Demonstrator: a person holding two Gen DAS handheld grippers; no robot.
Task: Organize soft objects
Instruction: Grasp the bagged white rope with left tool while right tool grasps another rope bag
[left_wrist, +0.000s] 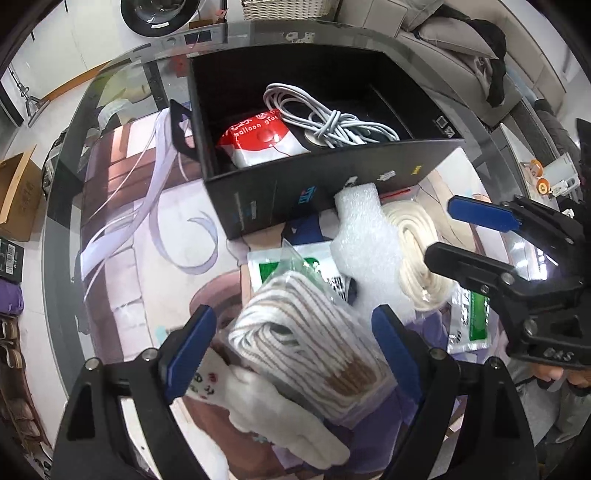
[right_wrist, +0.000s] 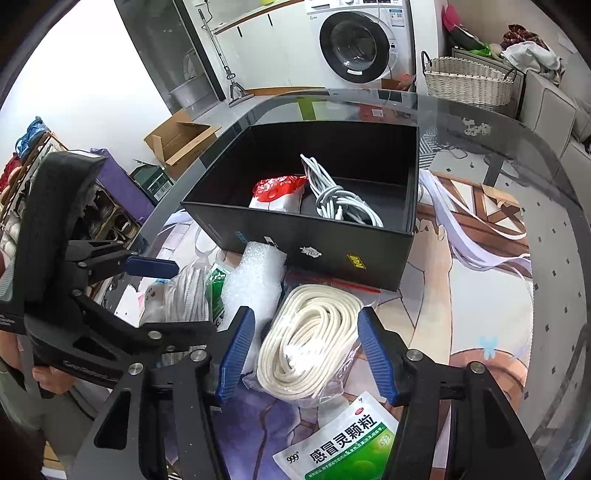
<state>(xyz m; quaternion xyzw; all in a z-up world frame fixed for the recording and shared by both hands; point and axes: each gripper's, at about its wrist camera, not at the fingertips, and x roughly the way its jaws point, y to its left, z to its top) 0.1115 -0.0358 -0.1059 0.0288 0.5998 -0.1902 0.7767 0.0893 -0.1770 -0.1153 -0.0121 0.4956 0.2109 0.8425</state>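
— Right, left gripper (left_wrist: 291, 354)?
— Spread wide, straddling bagged striped socks (left_wrist: 306, 332), pads apparently clear of them.
— And right gripper (right_wrist: 301, 354)?
— Parted around bagged white rope coil (right_wrist: 310, 339), not pinching. Black box (right_wrist: 314, 236) just beyond both, foam sheet (right_wrist: 255, 277) lying between the bundles.
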